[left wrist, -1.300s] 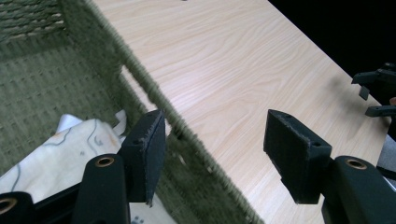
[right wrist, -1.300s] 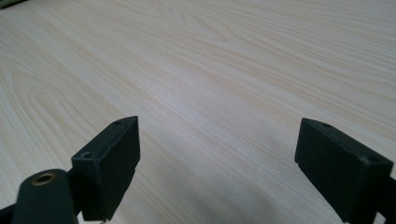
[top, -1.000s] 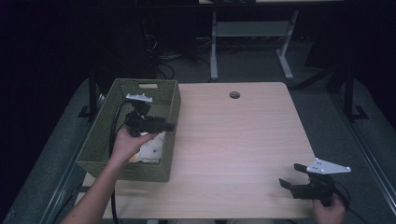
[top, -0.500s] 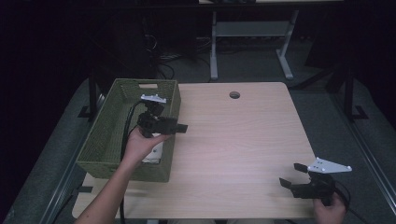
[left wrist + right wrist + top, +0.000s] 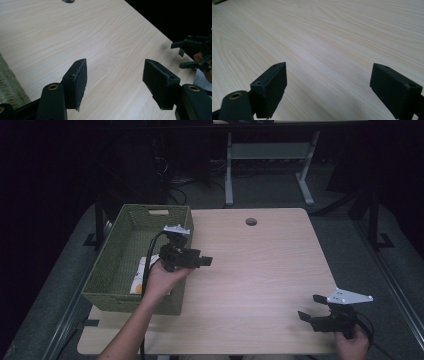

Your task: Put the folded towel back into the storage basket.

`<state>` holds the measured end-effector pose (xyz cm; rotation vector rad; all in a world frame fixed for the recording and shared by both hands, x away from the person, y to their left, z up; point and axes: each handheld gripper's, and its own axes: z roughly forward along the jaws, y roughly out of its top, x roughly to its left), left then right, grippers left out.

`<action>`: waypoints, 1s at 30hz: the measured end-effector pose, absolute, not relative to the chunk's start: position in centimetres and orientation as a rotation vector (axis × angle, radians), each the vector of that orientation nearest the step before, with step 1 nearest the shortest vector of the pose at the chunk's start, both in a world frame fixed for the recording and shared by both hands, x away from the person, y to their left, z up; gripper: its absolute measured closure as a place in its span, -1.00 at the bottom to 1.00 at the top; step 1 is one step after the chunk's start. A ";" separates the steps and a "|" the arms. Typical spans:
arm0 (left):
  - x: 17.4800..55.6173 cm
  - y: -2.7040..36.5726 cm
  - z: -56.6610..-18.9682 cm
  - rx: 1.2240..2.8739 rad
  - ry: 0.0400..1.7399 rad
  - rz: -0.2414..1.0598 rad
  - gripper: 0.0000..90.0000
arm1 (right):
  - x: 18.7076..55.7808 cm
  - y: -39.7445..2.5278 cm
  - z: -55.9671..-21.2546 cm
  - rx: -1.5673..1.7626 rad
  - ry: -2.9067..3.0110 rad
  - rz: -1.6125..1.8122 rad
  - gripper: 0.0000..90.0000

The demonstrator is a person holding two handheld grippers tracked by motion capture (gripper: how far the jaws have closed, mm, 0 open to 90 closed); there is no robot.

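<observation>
— Green woven basket [image 5: 131, 245] stands at the left edge of the table [image 5: 260, 270], and the left gripper [image 5: 202, 262] is above its right rim, pointing to the open wood. Is something in it?

— No. In the left gripper view the two pads [image 5: 78, 82] are wide apart and between them I see only bare table.

— And the right gripper [image 5: 312, 307]?

— It waits near the front right corner, jaws released too, nothing between them.

— So how much is done?

— I judge very little. A flat white packet [image 5: 142, 275] with an orange mark lies on the basket floor, partly hidden behind the hand [image 5: 161, 279]. It looks thin and light, maybe paper or plastic; more I cannot tell.

— What is left?

— To take it out and put it on the table, I think.
</observation>
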<state>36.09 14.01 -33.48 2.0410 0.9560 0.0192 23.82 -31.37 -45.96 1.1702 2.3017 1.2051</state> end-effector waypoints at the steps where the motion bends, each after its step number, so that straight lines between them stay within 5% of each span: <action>1: 36.0 13.7 -33.6 2.053 0.948 0.019 -0.20 | 23.8 -31.4 -46.0 1.171 2.300 1.206 -0.70; 30: 33.2 8.7 -35.3 2.044 0.853 -0.011 -0.29 | 23.9 -31.5 -46.1 1.165 2.308 1.204 -0.70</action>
